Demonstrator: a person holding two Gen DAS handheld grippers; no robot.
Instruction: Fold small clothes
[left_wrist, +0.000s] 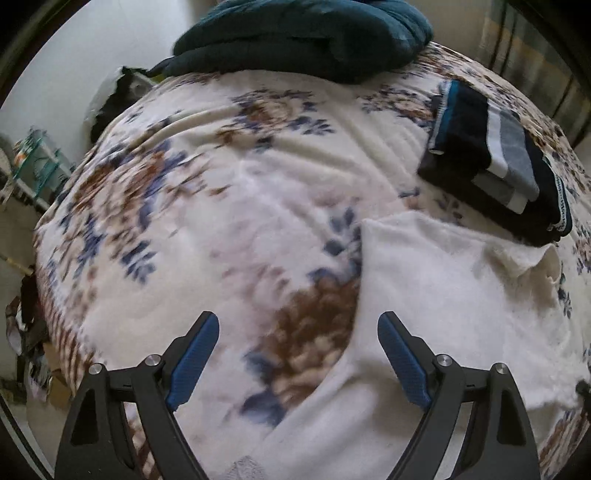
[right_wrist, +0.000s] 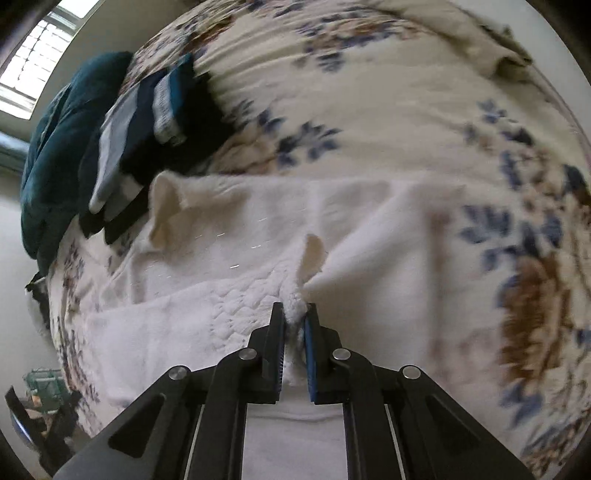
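One white garment (right_wrist: 258, 236) lies on the floral blanket (left_wrist: 184, 206) beside one folded stack (left_wrist: 495, 162). The right gripper (right_wrist: 294, 314) pinches the garment; the left gripper (left_wrist: 298, 325) hangs spread wide, empty.

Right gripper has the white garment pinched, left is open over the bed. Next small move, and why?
Probably bring the left gripper down to pinch the near edge of the white garment. Its jaws stand wide open, holding nothing, over the floral blanket beside that edge. The right gripper is already shut on a bunched fold, so a second grip would likely let both carry the fold over evenly.
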